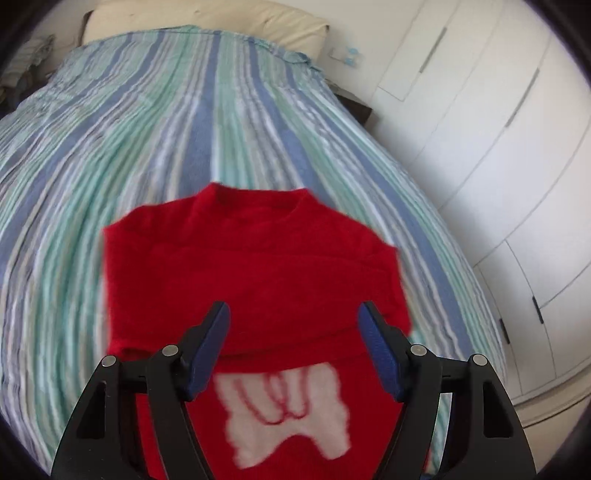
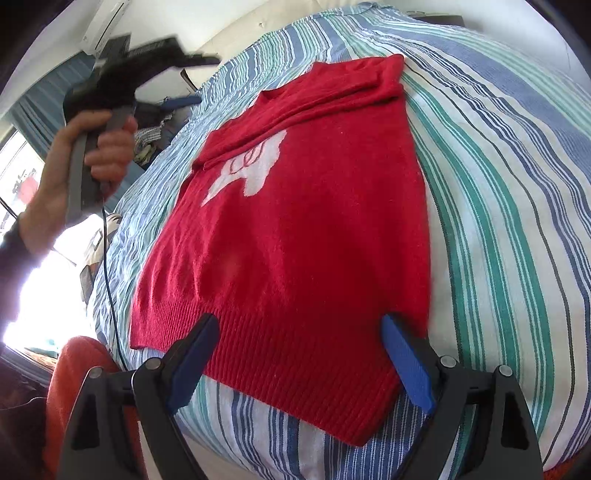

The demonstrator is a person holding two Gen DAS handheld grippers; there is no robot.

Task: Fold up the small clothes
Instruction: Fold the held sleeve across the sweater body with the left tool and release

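Left gripper, in its own wrist view, has its blue-padded jaws spread wide with nothing between them, hanging above a red sweater that lies flat on a striped bedspread; the sweater's collar points toward the cream pillow, its sleeves are folded across the chest, and a white motif shows below the fold. Right gripper, in its wrist view, also stands wide and empty, poised just above the ribbed hem of the sweater, while a person's hand holds the left gripper raised off the sweater's left side, its image blurred.
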